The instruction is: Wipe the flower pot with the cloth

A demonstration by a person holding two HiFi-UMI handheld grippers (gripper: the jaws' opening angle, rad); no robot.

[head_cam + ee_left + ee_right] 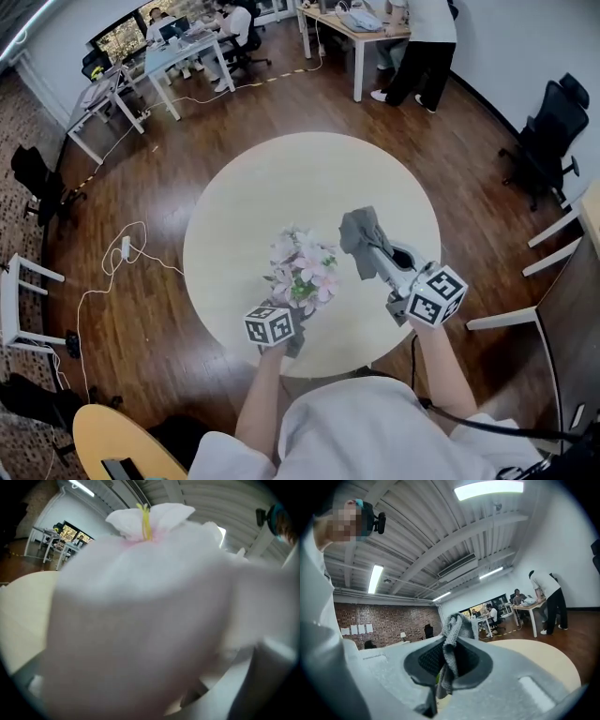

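Flower pot (302,274): stands on the near half of the round table, just ahead of the person. From above only its pink and white blossoms (149,513) show. The pot body is hidden beneath them.

Left gripper (292,323): reaches in under the blossoms from the near side. A blurred petal fills its own view, so it cannot be told whether the jaws are apart or pressed on the pot. A steadying hold on the pot seems likely.

Right gripper (447,660): jaws are together on a grey cloth (453,629), which stands up in a crumpled tuft from between them. In the head view the cloth is just beside the blossoms on the right, with a strip of table showing between.

Progress: cloth is picked up and brought alongside, but no contact with the pot is visible. The wiping itself appears still to be done.

Table (253,187): pale, matt and otherwise bare.

Floor (150,309): dark wood planks, with a white cable (120,251) trailing to the left.

Room: a black office chair (548,141) stands at the right. White desks with seated people (192,33) line the far end, and one person stands (424,52) at a desk. A brick wall (370,616) and ceiling strip lights (487,488) close the space.
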